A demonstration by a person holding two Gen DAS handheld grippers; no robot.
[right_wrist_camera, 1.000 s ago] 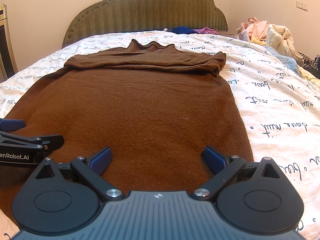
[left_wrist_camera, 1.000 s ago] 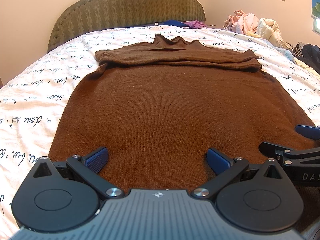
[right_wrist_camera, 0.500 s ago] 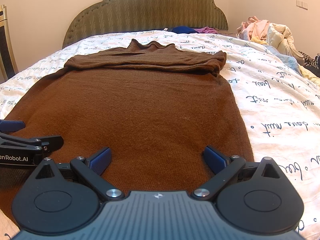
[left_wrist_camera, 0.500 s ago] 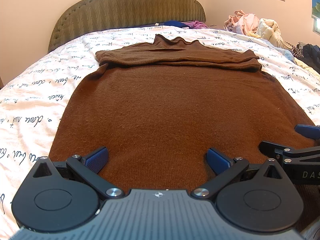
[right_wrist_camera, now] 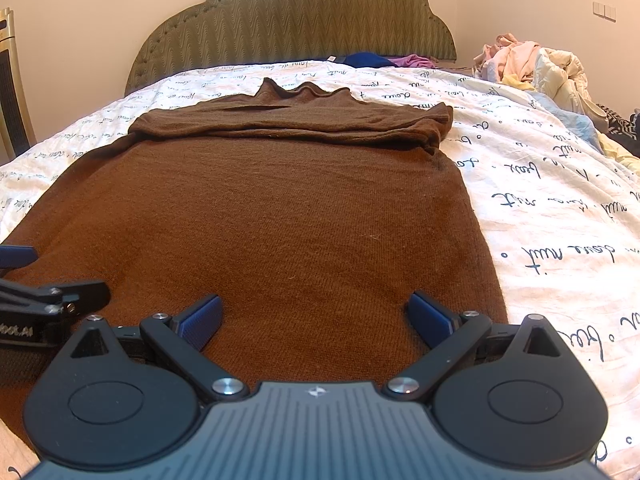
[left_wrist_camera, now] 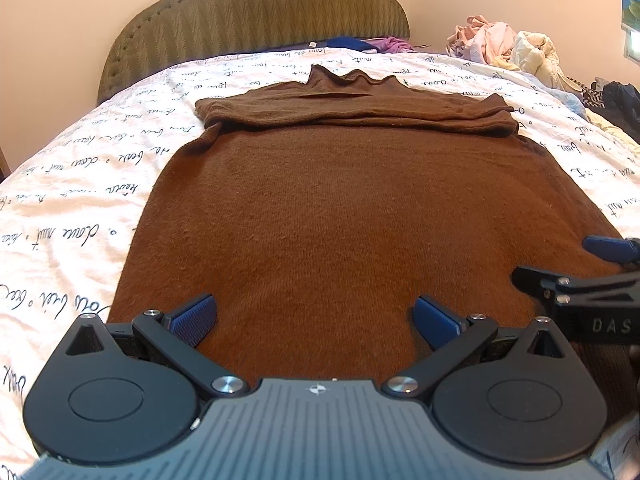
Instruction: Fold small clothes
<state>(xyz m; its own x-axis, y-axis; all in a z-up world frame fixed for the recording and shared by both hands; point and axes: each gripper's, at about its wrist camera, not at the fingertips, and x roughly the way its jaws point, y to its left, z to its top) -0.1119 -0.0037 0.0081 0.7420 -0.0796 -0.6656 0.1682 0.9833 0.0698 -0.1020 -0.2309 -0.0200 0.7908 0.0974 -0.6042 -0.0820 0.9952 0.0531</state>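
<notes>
A brown knit turtleneck sweater [left_wrist_camera: 340,208] lies flat on the bed, collar toward the headboard, with both sleeves folded across the chest. It also shows in the right wrist view [right_wrist_camera: 272,208]. My left gripper [left_wrist_camera: 314,318] is open and empty, low over the sweater's near hem on the left side. My right gripper [right_wrist_camera: 314,316] is open and empty over the hem on the right side. Each gripper shows at the edge of the other's view: the right one [left_wrist_camera: 580,276] and the left one [right_wrist_camera: 36,280].
The bed has a white sheet with black script [right_wrist_camera: 552,208] and a green padded headboard [left_wrist_camera: 256,12]. A pile of clothes [left_wrist_camera: 504,44] lies at the far right. Blue and purple garments [right_wrist_camera: 384,60] lie by the headboard. A chair [right_wrist_camera: 10,84] stands at the left.
</notes>
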